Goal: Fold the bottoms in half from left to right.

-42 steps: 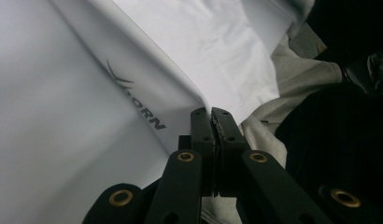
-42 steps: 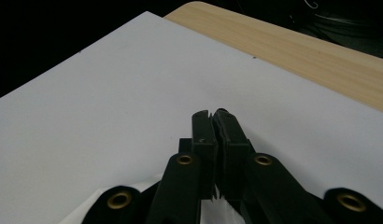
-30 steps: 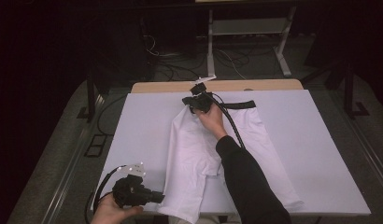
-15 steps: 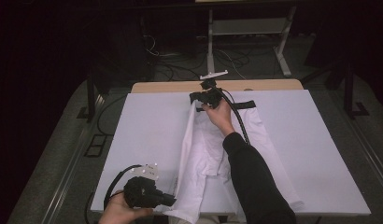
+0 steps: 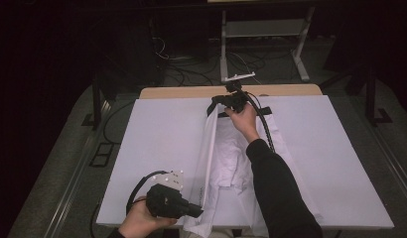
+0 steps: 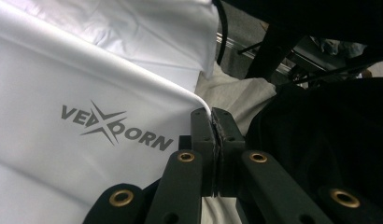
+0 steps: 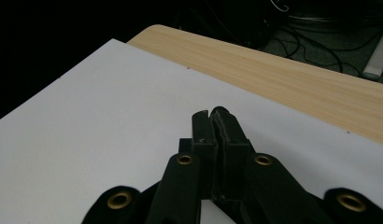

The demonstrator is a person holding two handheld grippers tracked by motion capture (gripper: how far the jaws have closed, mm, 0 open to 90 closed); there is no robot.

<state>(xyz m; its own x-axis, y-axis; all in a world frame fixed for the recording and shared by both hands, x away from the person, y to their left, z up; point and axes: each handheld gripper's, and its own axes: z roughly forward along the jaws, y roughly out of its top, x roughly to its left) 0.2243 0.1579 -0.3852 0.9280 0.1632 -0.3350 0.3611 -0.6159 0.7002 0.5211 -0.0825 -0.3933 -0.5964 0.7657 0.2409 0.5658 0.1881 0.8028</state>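
both grippers clamped on white cloth
left gripper (image 5: 197, 212) pinches near edge, right gripper (image 5: 211, 107) far edge; cloth (image 5: 231, 158) stretched over white table (image 5: 157, 139).

From my station, the near end of the white garment (image 5: 226, 163) runs off the table's (image 5: 157, 148) near edge and out of the high view, so I cannot see its hem. My right sleeve (image 5: 276, 188) covers part of its middle. In the right gripper view I cannot make out cloth between the pressed-together jaws of the right gripper (image 7: 213, 114); the grip point is hidden. In the left gripper view the dark mass (image 6: 329, 140) at the right is too murky to identify, and the left gripper (image 6: 212, 116) hides whatever fabric it pinches
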